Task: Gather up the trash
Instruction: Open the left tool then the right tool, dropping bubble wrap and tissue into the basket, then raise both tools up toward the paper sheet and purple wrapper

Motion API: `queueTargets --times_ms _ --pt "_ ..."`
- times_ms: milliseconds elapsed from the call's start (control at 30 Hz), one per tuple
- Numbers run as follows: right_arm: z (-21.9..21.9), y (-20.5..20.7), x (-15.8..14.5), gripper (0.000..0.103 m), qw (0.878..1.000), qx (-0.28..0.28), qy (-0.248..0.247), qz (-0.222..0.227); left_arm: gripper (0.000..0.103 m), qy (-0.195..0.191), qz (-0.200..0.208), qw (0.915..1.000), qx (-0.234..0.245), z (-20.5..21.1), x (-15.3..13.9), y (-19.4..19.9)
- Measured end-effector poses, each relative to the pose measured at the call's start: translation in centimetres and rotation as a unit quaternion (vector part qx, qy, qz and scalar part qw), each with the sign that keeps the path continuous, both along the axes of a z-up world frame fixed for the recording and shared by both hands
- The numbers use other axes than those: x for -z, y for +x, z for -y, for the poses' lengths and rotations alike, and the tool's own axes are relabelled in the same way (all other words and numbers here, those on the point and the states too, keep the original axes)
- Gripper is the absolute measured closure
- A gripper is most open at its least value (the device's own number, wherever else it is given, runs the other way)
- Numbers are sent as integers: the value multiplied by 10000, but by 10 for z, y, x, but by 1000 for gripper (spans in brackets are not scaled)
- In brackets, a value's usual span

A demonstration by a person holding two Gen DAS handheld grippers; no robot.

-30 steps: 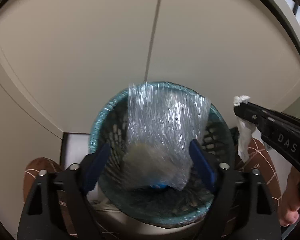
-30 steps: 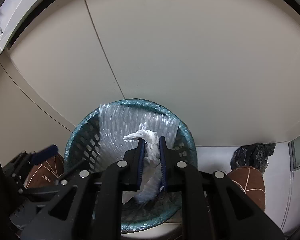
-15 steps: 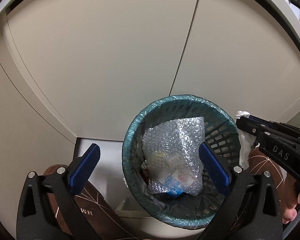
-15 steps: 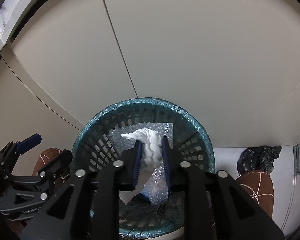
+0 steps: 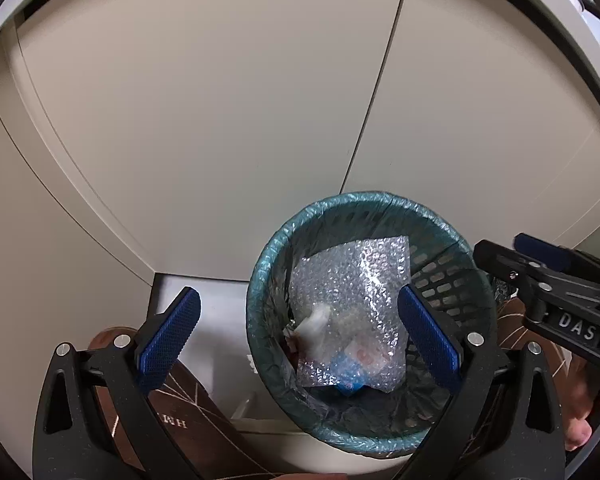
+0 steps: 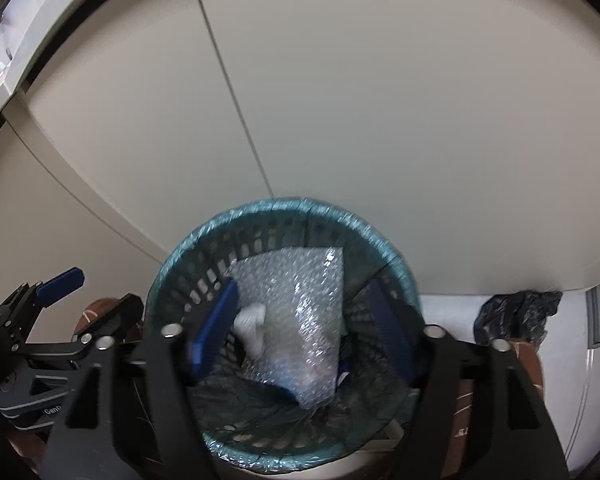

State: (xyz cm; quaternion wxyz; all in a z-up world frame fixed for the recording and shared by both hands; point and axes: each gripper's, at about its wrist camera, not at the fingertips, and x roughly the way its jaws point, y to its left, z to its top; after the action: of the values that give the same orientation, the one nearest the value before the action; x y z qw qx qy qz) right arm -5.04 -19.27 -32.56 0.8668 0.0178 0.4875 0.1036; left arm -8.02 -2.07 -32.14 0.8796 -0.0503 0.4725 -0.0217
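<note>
Over the bin (image 6: pixel 384 240), the right gripper (image 6: pixel 300 332) is seen with its jaws opening, and nothing is pressed by the pads; the tissue (image 6: pixel 252 326) is seen loose between them, down in the bin against the bubble wrap (image 6: pixel 300 320). Off to the side, the left gripper (image 5: pixel 300 336) is held wide and empty. Both bits of trash are contained by the lined bin, which is backed by beige panels (image 5: pixel 220 100).

You see bubble wrap (image 5: pixel 352 304) leaning inside the teal bin (image 5: pixel 260 280), a crumpled white tissue (image 5: pixel 316 320) on it.
</note>
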Motion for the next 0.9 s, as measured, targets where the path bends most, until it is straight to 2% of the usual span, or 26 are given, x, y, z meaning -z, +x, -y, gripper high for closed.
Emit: queueTargets --times_ms 67,133,200,300,667,900 --pt "5 -1 -12 21 9999 6 112 96 6 -22 65 10000 -6 -1 -9 0" --pt "11 -1 -27 20 9995 23 217 215 6 -18 210 9998 0 -1 -21 0" --pt "14 -3 -44 13 9991 117 116 395 6 -6 323 9995 17 0 -36 0" --pt "18 -5 -71 10 9976 127 56 678 6 -1 515 9987 20 1 -59 1" --pt "42 3 -163 8 9876 573 122 1458 6 -91 1222 9924 64 3 -149 8" --pt "45 8 -220 8 9797 624 -31 1905 6 -86 1628 9866 84 8 -207 14"
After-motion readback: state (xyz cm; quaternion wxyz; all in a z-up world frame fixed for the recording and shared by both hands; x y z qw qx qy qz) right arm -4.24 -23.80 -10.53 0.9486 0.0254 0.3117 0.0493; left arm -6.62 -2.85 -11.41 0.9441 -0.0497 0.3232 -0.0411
